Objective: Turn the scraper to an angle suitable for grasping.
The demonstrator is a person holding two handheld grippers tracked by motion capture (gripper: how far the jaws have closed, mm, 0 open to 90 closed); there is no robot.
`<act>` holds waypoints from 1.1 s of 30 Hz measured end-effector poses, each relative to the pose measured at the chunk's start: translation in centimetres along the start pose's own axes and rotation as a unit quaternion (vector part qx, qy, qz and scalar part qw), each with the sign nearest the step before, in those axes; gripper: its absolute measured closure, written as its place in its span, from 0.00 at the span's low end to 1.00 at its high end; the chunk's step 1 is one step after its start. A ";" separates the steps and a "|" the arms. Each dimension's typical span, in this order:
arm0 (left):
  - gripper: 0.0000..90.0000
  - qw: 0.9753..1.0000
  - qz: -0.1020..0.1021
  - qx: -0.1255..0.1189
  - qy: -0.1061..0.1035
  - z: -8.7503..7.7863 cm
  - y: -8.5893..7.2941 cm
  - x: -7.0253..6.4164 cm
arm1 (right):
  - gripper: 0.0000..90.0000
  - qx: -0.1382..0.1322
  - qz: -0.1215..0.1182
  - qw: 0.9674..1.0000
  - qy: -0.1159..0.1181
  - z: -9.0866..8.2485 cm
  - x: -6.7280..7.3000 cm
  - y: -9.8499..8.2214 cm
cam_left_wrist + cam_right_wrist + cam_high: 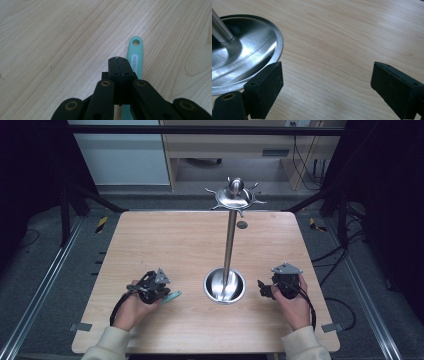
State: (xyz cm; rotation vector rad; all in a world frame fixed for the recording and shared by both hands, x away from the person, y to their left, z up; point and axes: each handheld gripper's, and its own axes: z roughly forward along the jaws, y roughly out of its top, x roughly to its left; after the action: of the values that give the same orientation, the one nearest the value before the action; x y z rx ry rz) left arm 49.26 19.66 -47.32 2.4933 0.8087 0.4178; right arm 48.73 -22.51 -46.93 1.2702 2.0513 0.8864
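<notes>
Mint-green handle (pixel 135 58), black tongs (pixel 119 65), silver stand (pixel 229 240), light wood table (pixel 170 240)

L tongs (pixel 161 293) on teal handle (pixel 173 296), steel stand (pixel 229 240)

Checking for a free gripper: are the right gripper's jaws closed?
No, the right gripper has its jaws wide apart over the bare table.

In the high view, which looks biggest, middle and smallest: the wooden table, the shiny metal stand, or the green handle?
1. The wooden table, biggest by far.
2. The shiny metal stand, tall, with a round base and hooks on top.
3. The green handle, just a small bit peeking from the left gripper.
</notes>
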 end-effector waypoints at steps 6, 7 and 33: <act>1.00 1.000 0.011 0.005 -0.012 0.0 0.1 -0.4 | 0.13 0.000 0.000 1.000 0.000 0.0 0.0 0.0; 1.00 1.000 0.017 0.009 -0.016 -0.1 0.1 -0.6 | 0.13 0.000 -0.001 1.000 0.000 0.0 0.0 0.0; 0.90 0.987 0.125 0.096 -0.041 -2.1 3.3 -3.3 | 0.13 -0.004 0.010 1.000 0.002 -0.1 -0.2 0.0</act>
State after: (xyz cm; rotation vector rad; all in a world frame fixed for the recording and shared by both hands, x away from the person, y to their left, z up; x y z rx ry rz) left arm 47.37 16.04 -44.29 2.7840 0.5265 0.3311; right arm 48.76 -22.76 -46.89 1.2874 2.0393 0.9069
